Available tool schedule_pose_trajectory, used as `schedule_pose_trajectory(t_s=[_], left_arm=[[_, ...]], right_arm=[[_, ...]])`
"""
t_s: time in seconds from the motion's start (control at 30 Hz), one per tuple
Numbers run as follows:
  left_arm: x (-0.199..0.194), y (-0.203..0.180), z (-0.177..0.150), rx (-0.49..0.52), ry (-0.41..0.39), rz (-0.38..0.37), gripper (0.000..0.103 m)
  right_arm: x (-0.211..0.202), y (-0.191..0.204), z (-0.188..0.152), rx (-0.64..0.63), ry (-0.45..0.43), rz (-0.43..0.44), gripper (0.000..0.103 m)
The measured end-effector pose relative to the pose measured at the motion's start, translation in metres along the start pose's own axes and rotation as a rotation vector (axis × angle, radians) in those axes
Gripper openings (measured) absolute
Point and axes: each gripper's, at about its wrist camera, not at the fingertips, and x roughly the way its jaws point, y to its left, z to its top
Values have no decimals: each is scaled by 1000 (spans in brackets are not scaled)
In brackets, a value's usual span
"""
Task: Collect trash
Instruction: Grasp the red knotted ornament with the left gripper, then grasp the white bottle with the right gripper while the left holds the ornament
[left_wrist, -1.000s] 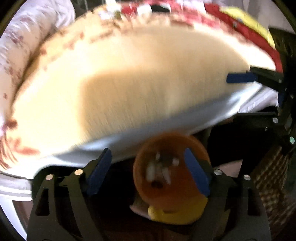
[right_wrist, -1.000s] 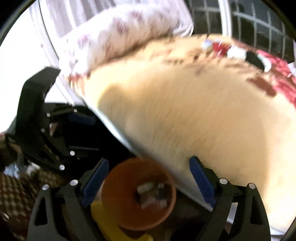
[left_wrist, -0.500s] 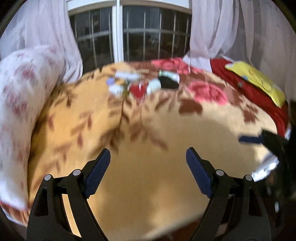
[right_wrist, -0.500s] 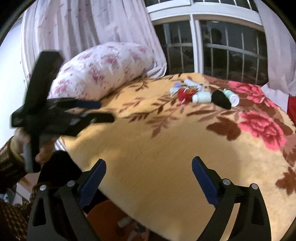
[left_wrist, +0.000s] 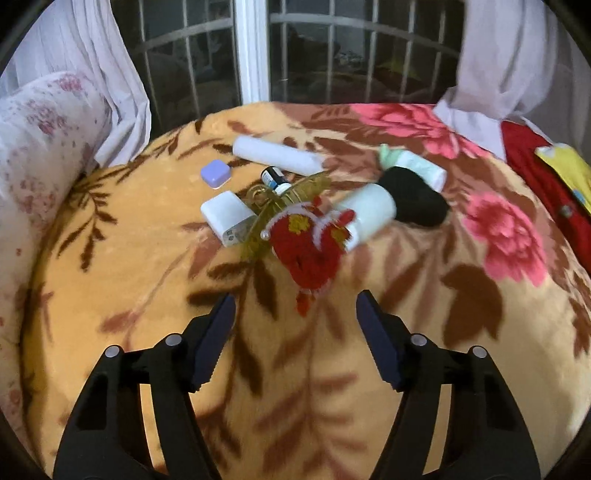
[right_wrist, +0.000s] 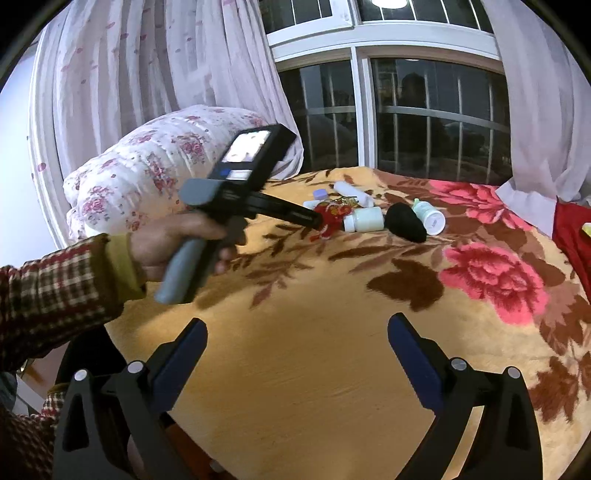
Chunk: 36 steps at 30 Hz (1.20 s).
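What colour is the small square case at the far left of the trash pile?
Pale purple, clearest in the left wrist view.

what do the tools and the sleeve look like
Each tool, left and right, has black angular plastic fingers with silver screws and dark blue pads. The left one, seen from the right wrist view, has a grey handle. The sleeve is red-brown plaid with a mustard cuff.

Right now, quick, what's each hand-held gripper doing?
Left hand-held gripper: closing, nothing between its fingers yet, just short of the red knitted thing.
Right hand-held gripper: opening, empty.
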Motion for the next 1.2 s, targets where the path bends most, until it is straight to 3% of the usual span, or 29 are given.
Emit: schedule_pose_trajectory(t_s=[0.27,0.3,0.33,0.37,0.43,0.6,0.8,1.07,1.2], left_arm=[[40,-6,17,-16,21,55,67],[45,-4,19,-23,23,54,52],[50,0,20,-37,30,-1,27],[53,6,21,-71,42,-60,26],[49,18,18,-144,24,-106,21],[16,18,5,-75,-56,-18,20],[-29,17,-25,-12,-100,-9,21],[-64,20,-69,-2,-122,-46,21],[-68,22,-80,10,-133,-40,21]], right_arm=[[11,-11,1,-12,10,-17,97],[11,-11,1,-13,9,-18,97],[12,-12,2,-14,7,-18,97],[12,-14,3,-13,4,-21,97],[12,-20,5,-5,-2,-31,97],[14,-37,16,16,0,-49,97],[39,-57,51,-40,18,-96,97],[136,-103,101,-50,132,-160,96],[181,-108,118,-11,186,-83,96]])
